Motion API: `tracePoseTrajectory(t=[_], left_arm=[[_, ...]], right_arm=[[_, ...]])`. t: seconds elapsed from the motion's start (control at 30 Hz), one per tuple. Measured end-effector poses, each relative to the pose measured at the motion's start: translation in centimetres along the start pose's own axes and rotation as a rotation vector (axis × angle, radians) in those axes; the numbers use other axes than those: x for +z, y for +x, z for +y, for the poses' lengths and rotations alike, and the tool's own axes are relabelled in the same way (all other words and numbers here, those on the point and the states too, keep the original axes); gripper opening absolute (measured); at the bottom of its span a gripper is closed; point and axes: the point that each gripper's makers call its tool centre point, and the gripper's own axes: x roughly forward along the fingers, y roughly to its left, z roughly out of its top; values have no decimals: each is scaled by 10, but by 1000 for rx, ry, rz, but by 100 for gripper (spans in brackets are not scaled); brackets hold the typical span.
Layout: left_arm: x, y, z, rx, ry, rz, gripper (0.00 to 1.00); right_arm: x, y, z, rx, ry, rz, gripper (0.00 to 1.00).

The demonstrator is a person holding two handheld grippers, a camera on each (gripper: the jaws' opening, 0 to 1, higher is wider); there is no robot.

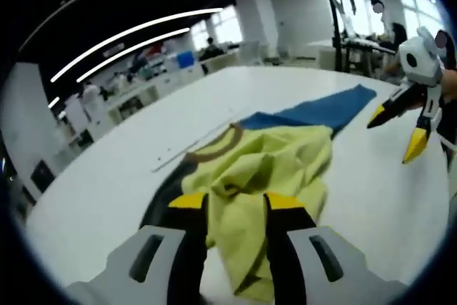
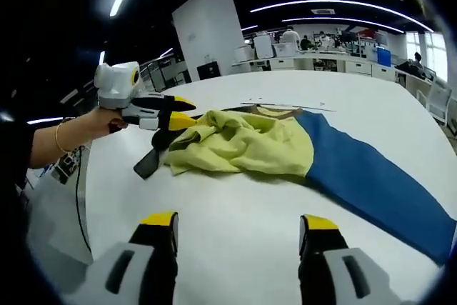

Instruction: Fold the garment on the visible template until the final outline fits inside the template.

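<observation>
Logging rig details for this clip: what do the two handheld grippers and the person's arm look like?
Both grippers, left and right, have grey bodies with black, yellow-tipped jaws. In the right gripper view, the left gripper has a white housing, and the wrist wears a thin gold bracelet.

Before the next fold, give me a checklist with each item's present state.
1. Left gripper shut on the yellow garment: ok, cloth sits between its jaws.
2. Right gripper free to take a second hold: ok, jaws apart, holding nothing.
3. Garment flat: not ok, bunched and creased.
4. Garment inside the blue template: not ok, most of it lies off the blue on the white table.
5. Garment and template both visible: ok.
</observation>
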Motion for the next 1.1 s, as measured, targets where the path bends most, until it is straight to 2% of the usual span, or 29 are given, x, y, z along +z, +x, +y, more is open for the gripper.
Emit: tracePoseTrajectory(t=[0.07,0.2,0.3,0.43,0.53,0.77,0.87,0.9,0.93,1.0,1.1], left_arm=[[1,-1,-11,-33,16,-12,27],[-6,2,-31,-81,59,11,26],[-20,5,-47,-126,130,59,23],[-31,10,-59,-153,241,107,21],[-39,12,-63,-163,287,140,20],[-48,16,-66,-175,298,162,17],[-52,18,-64,-167,325,184,10],[-53,18,-63,-164,318,187,3],[-52,18,-63,-168,299,186,0],[-49,18,-64,-176,242,170,0],[-44,15,-66,-183,230,167,0]], right_arm=[[0,0,0,0,0,-2,68],[1,0,1,1,2,-4,68],[1,-1,1,1,0,-5,68],[-2,-2,0,-6,-4,4,68],[-4,-3,0,-9,-4,7,68],[-4,-4,-1,-13,2,7,68],[-4,-4,-2,-15,4,8,68],[-4,-4,-2,-16,5,8,68],[-4,-4,-2,-16,7,9,68],[-4,-4,-2,-17,8,9,68],[-4,-5,-2,-22,11,8,68]])
